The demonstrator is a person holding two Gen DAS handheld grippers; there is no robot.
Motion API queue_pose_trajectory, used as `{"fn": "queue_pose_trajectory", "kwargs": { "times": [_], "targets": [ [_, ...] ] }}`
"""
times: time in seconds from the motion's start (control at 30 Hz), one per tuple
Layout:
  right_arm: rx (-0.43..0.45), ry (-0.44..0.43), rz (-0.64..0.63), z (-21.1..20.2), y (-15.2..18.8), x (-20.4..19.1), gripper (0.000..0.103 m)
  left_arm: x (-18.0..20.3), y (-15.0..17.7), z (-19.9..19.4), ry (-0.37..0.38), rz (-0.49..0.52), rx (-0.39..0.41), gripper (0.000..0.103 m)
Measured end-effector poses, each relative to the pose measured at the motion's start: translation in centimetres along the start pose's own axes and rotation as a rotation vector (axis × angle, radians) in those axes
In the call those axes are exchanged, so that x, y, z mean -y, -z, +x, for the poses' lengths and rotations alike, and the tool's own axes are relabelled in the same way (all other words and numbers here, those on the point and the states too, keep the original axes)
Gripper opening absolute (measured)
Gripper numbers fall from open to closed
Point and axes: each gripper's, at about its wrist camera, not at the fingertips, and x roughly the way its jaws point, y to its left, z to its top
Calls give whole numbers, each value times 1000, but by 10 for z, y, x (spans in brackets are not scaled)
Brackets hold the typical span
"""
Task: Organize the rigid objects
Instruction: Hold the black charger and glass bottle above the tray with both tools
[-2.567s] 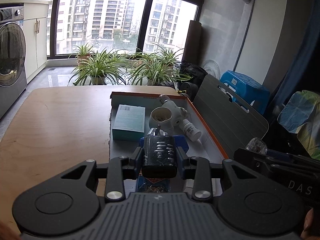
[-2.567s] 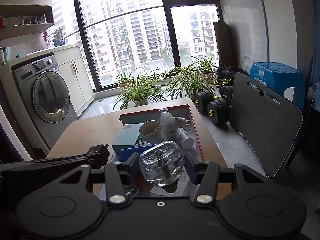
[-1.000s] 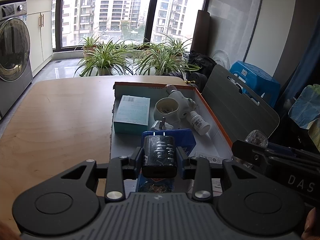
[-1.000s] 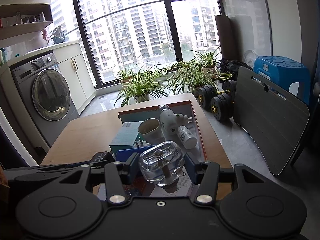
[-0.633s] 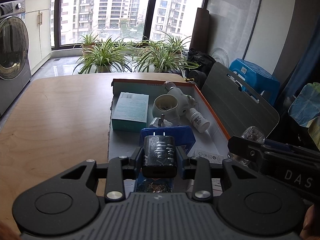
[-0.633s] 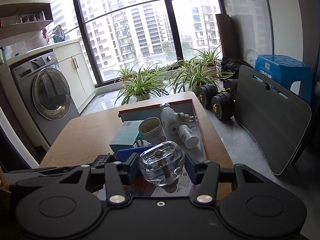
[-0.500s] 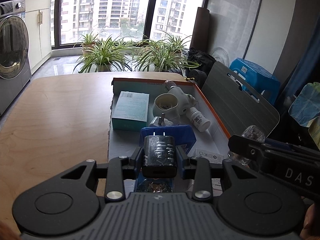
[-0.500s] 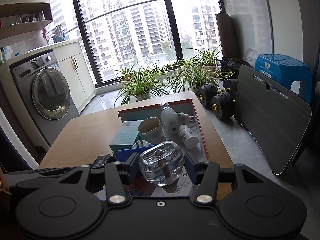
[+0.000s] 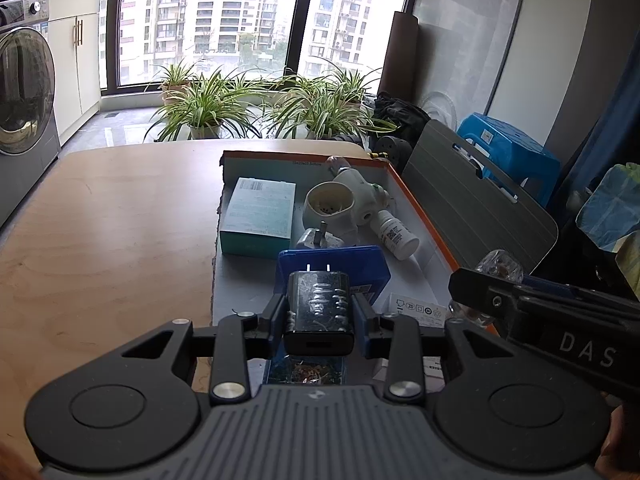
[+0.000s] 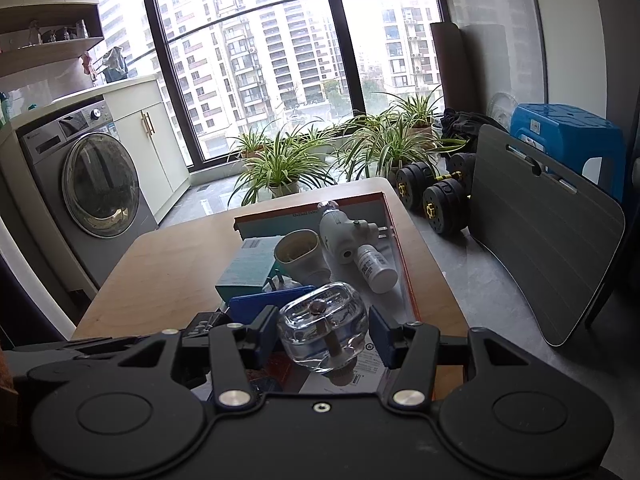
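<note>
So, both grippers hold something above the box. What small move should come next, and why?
Probably lower the left gripper and set its black charger on the bare box floor left of the blue case. The right gripper holds a clear glass bottle.

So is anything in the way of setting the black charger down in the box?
Yes. The blue case lies directly below and ahead of the black charger held in the left tool. Bare box floor shows to the case's left.
</note>
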Motion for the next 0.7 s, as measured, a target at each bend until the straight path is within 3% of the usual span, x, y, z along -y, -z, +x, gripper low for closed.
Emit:
{"fn": "queue_pose_trajectory", "kwargs": {
  "times": [0.7],
  "targets": [
    [-3,3,5,-1,3,-3,61,3,0,3,8,6,-1,36]
  ]
}}
